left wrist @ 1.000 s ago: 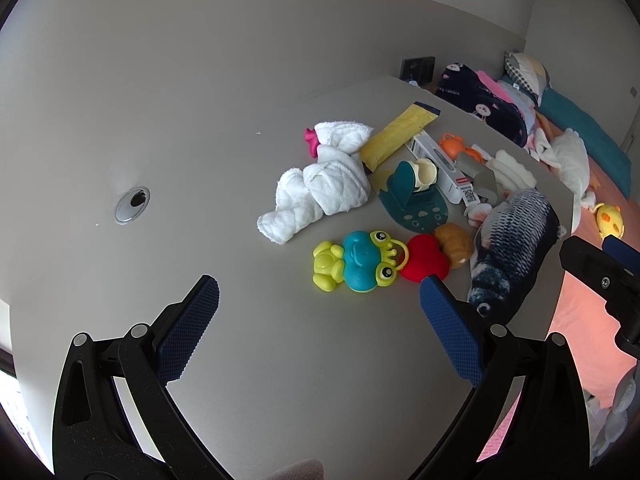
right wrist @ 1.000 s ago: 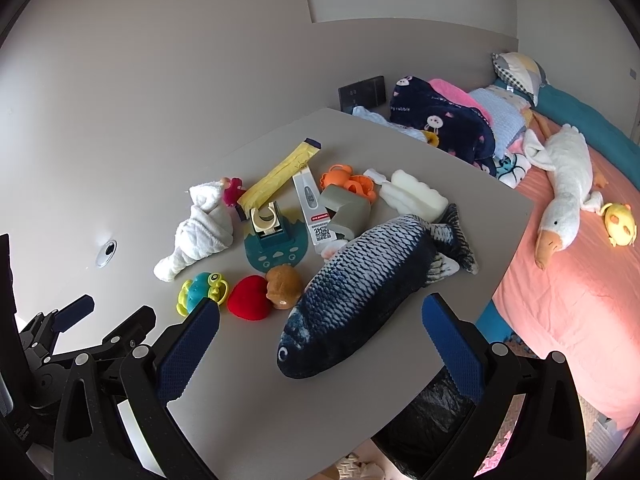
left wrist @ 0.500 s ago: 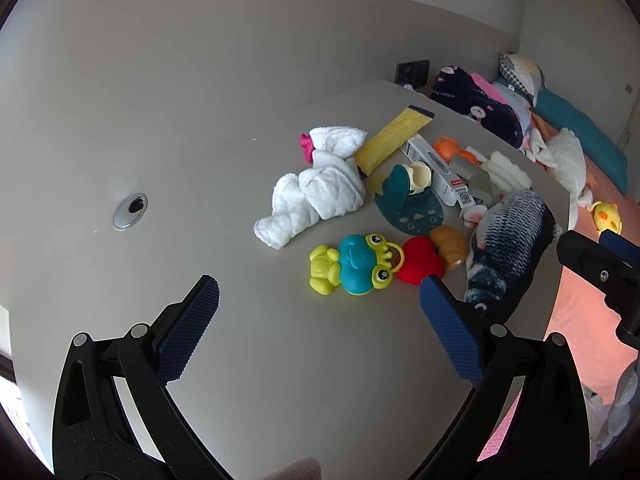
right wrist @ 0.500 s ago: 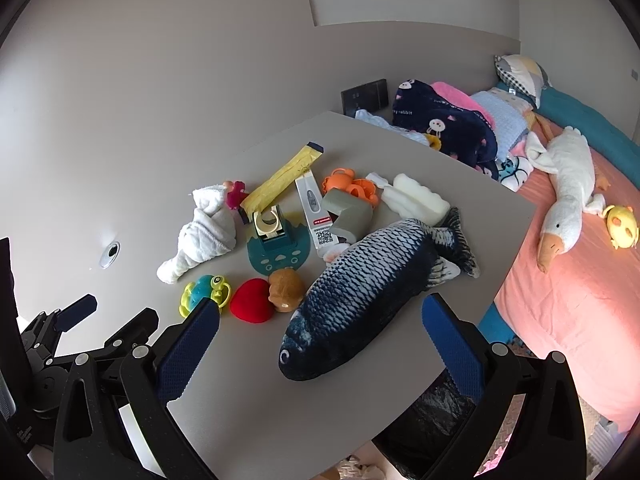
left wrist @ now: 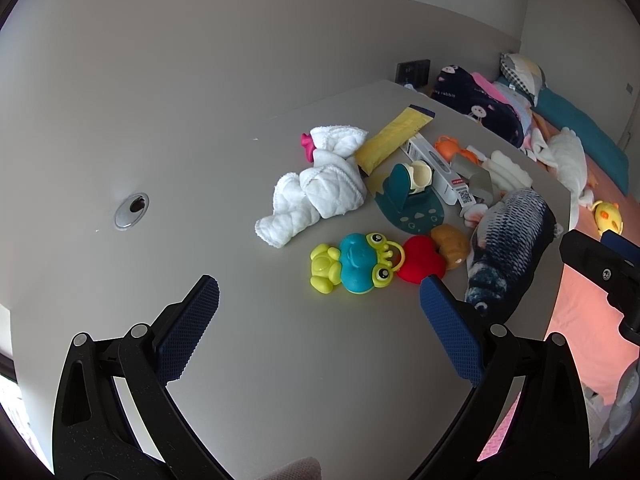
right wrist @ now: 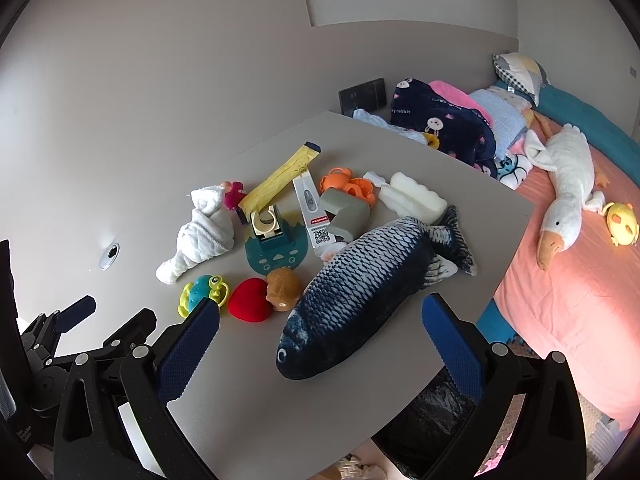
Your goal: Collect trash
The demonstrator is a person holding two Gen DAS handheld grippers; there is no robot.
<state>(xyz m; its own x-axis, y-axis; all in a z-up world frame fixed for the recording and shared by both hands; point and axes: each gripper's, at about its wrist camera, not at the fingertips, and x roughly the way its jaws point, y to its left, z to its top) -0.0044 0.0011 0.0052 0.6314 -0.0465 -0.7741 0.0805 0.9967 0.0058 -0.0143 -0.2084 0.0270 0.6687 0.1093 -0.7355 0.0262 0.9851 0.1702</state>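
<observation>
Both tongs [left wrist: 319, 296] [right wrist: 320, 314] wide, empty.

**What is hidden, cut off or unreadable**

The black bag [right wrist: 432, 412] under the table [right wrist: 280, 400] is largely covered by the table's edge and the right gripper's finger. The print on the white box [right wrist: 314, 220] is too small to be read. The pink item [right wrist: 234, 194] is partly hidden behind the white cloth [right wrist: 204, 236], and what it is cannot be told. In the left wrist view the fish toy [left wrist: 508, 240] is partly covered by a blue pad, and the right gripper [left wrist: 600, 264] is cut off by the picture's edge
</observation>
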